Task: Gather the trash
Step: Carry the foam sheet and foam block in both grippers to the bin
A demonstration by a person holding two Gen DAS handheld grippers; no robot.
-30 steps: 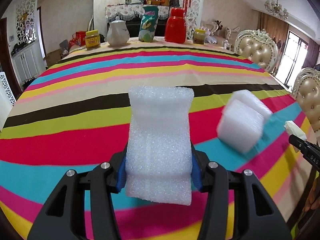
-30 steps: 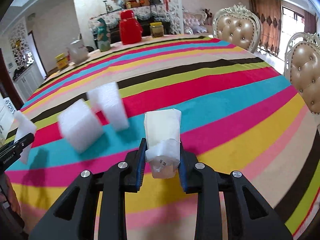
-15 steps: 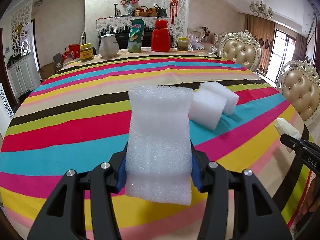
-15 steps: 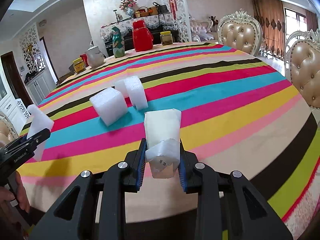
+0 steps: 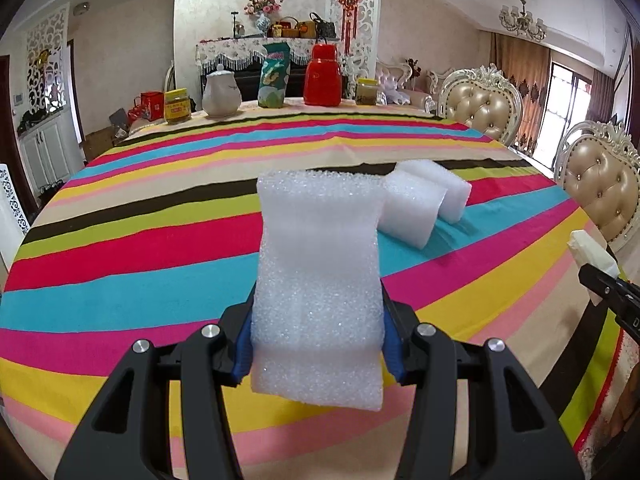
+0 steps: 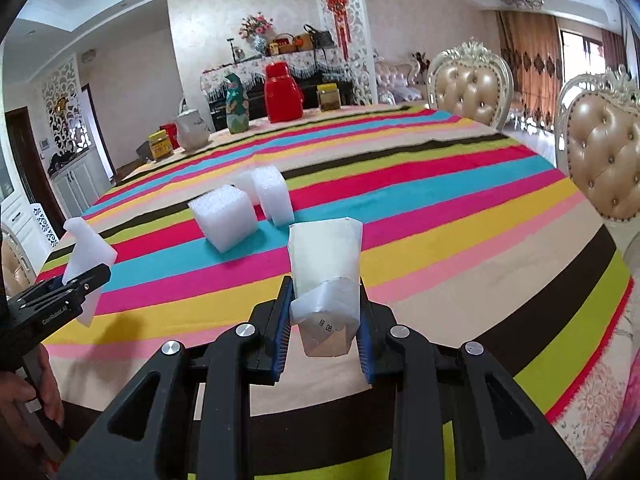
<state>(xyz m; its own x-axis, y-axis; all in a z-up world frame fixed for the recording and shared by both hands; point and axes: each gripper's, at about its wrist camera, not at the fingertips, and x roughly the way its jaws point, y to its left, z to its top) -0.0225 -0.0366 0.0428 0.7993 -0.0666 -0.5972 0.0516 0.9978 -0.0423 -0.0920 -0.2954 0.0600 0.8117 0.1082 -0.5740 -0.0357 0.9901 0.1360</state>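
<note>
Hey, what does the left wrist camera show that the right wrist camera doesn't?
Only the left wrist view shows the left hand-held gripper head-on, clamped on a white foam sheet. Only the right wrist view shows the right hand-held gripper close up, gripping a white paper packet, plus a hand at the left edge. Both show the striped tablecloth, loose foam blocks and the red jug.
</note>
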